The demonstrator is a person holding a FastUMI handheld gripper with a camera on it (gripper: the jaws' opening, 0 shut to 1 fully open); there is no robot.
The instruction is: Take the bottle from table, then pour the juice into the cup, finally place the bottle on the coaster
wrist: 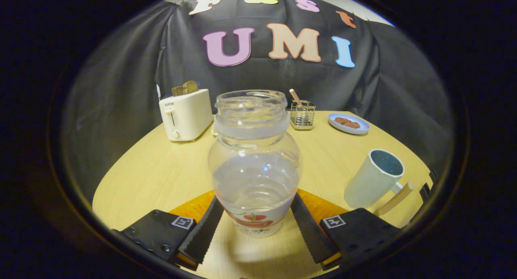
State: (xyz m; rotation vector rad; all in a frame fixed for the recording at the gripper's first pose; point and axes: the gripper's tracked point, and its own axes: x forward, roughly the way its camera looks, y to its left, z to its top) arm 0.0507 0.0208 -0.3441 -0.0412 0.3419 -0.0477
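Bottle [255, 166] stands upright and uncapped between the fingers of the hand-held gripper [256, 212], which pinch its lower body from both sides, over the orange coaster [194, 206]. Cup [375, 178] stands on the counter [153, 170] right of them.

Clear plastic bottle [255, 166], no cap, upright btwn gripper [256, 208] fingers, both pressing its sides, approx half full of clear liquid, fruit label low down. Orange coaster [194, 206] under/behind it. Pale cup [375, 178] w/ wooden handle nearby, opening tilted away
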